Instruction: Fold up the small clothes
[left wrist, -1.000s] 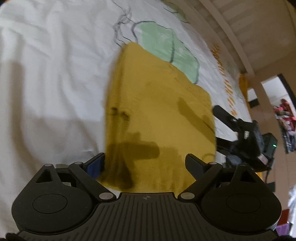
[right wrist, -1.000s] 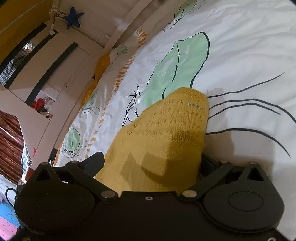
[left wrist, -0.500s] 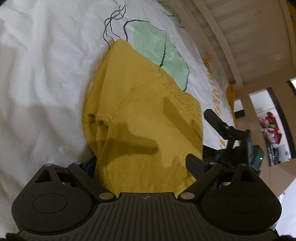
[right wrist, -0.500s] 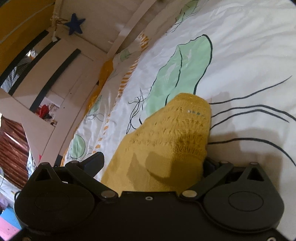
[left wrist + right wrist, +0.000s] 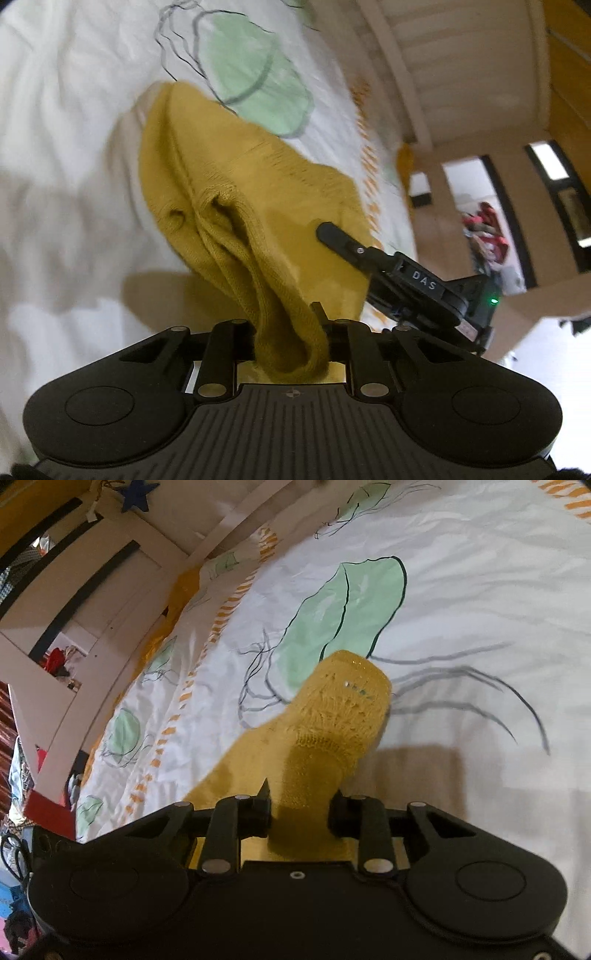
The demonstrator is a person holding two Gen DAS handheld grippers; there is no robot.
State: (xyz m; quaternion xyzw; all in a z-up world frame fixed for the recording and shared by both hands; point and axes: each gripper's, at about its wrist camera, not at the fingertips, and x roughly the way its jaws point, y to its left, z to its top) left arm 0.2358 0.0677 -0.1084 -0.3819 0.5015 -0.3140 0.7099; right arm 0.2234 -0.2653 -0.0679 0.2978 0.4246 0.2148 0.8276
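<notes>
Bedding: white cover printed with pale green leaves and thin dark lines, wrinkled, filling most of both views.
Garment: mustard-yellow knit lying on the cover, its near edge bunched and pulled up off the bed toward both grippers; an openwork band shows at its far end in the right wrist view.
Left gripper: clenched on a gathered fold of the knit at 6 o'clock in its own view, cloth squeezed between the fingers.
Right gripper: pinched on another bunch of the same knit at 6 o'clock; seen from the left camera it sits at 3 o'clock, one black finger lying over the cloth.
Leaf print: green leaf at 12 o'clock just beyond the knit's far end.
Surroundings: pale wooden bed frame at 1 o'clock in the left view; blue star at 11 o'clock in the right view.
</notes>
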